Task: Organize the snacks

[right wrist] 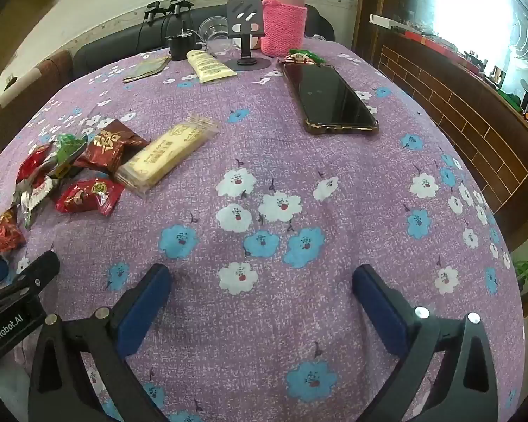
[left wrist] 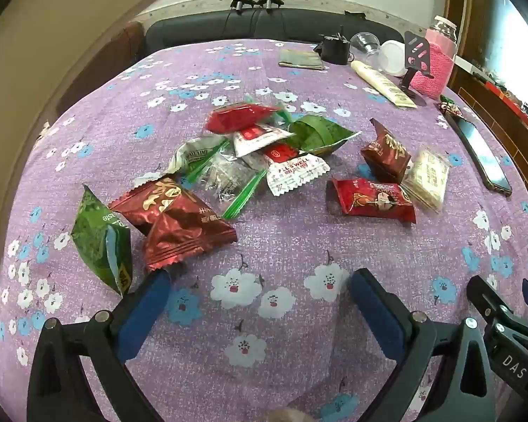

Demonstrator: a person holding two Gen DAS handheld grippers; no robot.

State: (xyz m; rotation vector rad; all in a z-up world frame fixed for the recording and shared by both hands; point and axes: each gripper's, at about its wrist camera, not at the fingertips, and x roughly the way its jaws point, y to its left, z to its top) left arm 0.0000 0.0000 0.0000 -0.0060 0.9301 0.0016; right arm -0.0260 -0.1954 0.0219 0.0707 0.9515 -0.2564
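Left wrist view gives us the left gripper (left wrist: 260, 281) low over the purple flowered tablecloth (left wrist: 285, 232), its blue fingers (left wrist: 148, 306) spread wide with nothing but cloth between them. Just past its left finger we see a green packet (left wrist: 102, 242) standing on edge and a dark red packet (left wrist: 172, 221) touching it. Beyond these lies a loose heap: a clear bag with green strips (left wrist: 225, 179), a white and red wrapper (left wrist: 292, 172), a bright red packet (left wrist: 243, 117) and a green pouch (left wrist: 320, 135). To the right of the heap, a little apart, we find a red snack packet (left wrist: 373, 200), a maroon packet (left wrist: 385, 151) and a pale wafer pack (left wrist: 427, 179), the three touching one another.

From the right wrist view we see the right gripper (right wrist: 262, 277) also hanging open over bare cloth, holding nothing, with the snacks well off to its left. The wafer pack (right wrist: 169, 153) lies nearest the middle there. A phone (right wrist: 329, 100) rests face up toward the far right of the table. At the far edge we note a pink knitted bottle sleeve (right wrist: 283, 28), a black phone stand (right wrist: 246, 31), a cream tube (right wrist: 209, 66) and a clear cup (right wrist: 216, 33).
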